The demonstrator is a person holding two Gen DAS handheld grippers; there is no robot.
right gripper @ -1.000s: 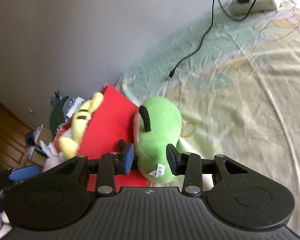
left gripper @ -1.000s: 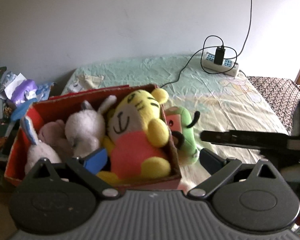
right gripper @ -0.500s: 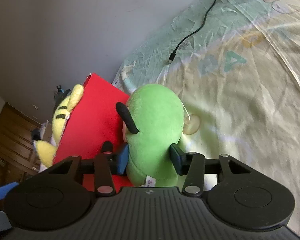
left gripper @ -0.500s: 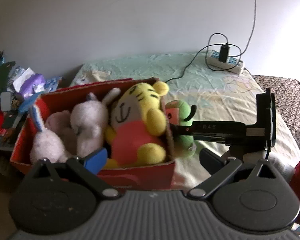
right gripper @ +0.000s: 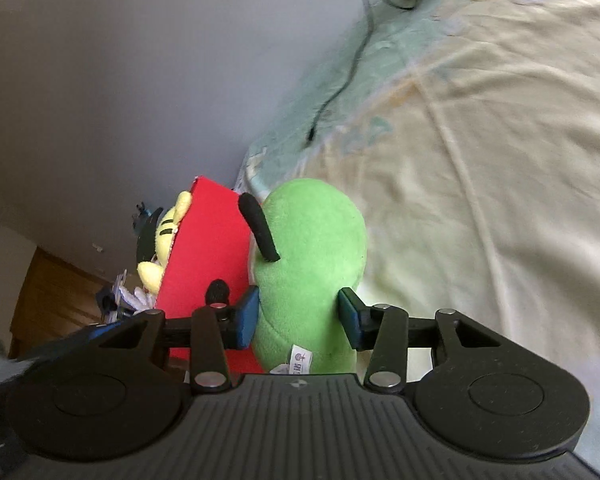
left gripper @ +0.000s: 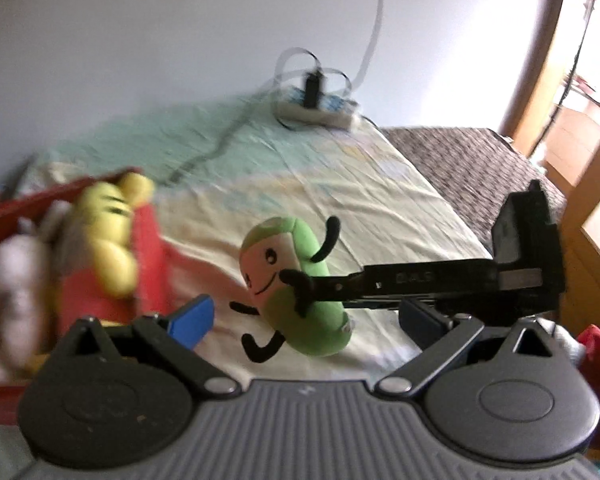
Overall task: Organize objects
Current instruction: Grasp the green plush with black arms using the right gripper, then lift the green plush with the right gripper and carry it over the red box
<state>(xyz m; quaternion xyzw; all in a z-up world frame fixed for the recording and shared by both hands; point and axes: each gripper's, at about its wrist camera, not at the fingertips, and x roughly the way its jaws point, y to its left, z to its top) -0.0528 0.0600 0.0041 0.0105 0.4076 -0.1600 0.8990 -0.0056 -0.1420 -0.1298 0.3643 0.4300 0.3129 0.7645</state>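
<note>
My right gripper is shut on a green plush toy with black limbs and holds it up off the bed, right of the red box. In the left wrist view the green toy hangs in the right gripper, which reaches in from the right. The red box at the left holds a yellow tiger plush and pale bunny plushes. My left gripper is open and empty, just in front of the green toy.
A power strip with a plugged charger and a black cable lie at the far end of the bed sheet. A dark patterned blanket is at the right. Cluttered items lie beyond the box.
The right gripper has lifted the green toy off the bed and away from the box side. The left gripper's view has swung right, so the box now sits at the far left.
</note>
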